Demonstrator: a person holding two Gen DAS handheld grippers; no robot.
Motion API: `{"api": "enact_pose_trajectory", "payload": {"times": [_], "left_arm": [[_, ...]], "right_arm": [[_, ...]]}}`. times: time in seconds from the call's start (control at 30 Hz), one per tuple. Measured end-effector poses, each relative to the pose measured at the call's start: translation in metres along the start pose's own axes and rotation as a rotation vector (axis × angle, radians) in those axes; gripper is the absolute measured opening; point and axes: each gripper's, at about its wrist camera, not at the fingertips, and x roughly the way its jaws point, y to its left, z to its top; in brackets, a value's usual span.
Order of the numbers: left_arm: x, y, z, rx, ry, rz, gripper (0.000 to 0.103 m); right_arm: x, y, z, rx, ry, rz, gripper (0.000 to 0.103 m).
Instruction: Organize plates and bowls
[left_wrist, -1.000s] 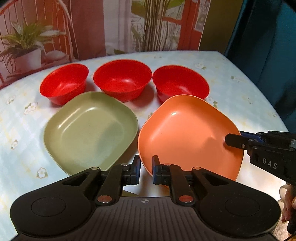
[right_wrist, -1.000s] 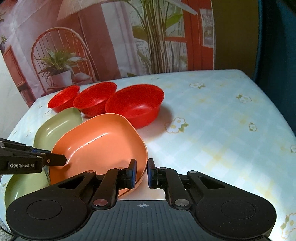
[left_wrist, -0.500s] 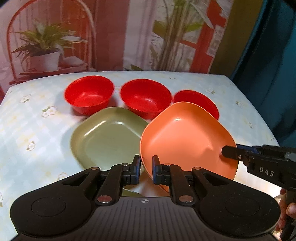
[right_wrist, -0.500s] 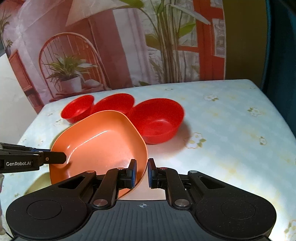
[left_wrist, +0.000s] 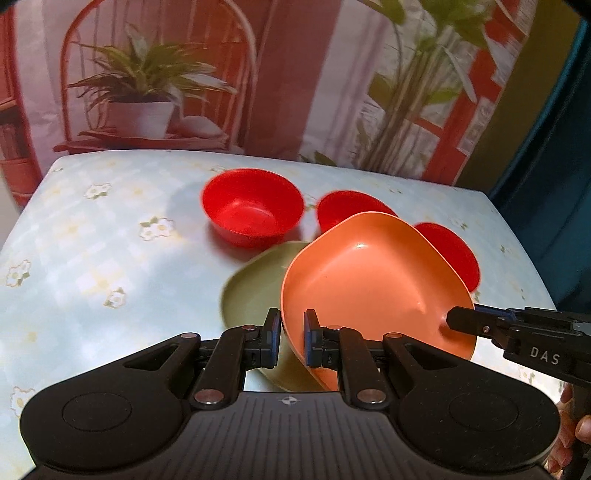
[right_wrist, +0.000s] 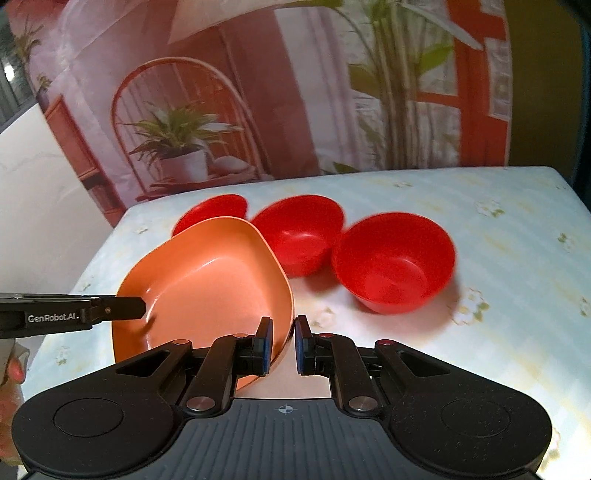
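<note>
An orange plate (left_wrist: 369, 280) hangs tilted above the table, held at two opposite rims. My left gripper (left_wrist: 291, 338) is shut on its near left rim. My right gripper (right_wrist: 283, 343) is shut on the right rim of the orange plate (right_wrist: 207, 280). Each gripper shows in the other's view: the right gripper (left_wrist: 458, 321) at the plate's right edge, the left gripper (right_wrist: 142, 308) at its left edge. A green plate (left_wrist: 251, 295) lies on the table, partly under the orange one and hidden in the right wrist view. Three red bowls (left_wrist: 253, 210) (left_wrist: 347, 208) (left_wrist: 454, 251) stand in a row behind.
The table (left_wrist: 92, 258) has a pale flowered cloth, bare on its left part and, in the right wrist view, right of the nearest red bowl (right_wrist: 395, 258). A printed backdrop hangs behind the far edge. A person's hand (left_wrist: 580, 432) grips the right tool.
The orange plate has risen off the table and moved left over the green plate, carried by both grippers. The bowls and green plate stay put.
</note>
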Motion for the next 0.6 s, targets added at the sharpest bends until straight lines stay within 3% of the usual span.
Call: {"api": "enact_pose_trajectory", "payload": {"times": [0.27,0.6], "left_arm": [[-0.002,0.021,0.013,-0.03,-0.021,0.044,0.014],[-0.002,0.037,0.019,-0.033,-0.011,0.077,0.014]], "right_arm": [[0.014,0.03,0.023,-0.054,-0.012,0.029,0.012],[0.033,0.047,0.022,-0.053,0.009,0.057,0.012]]}}
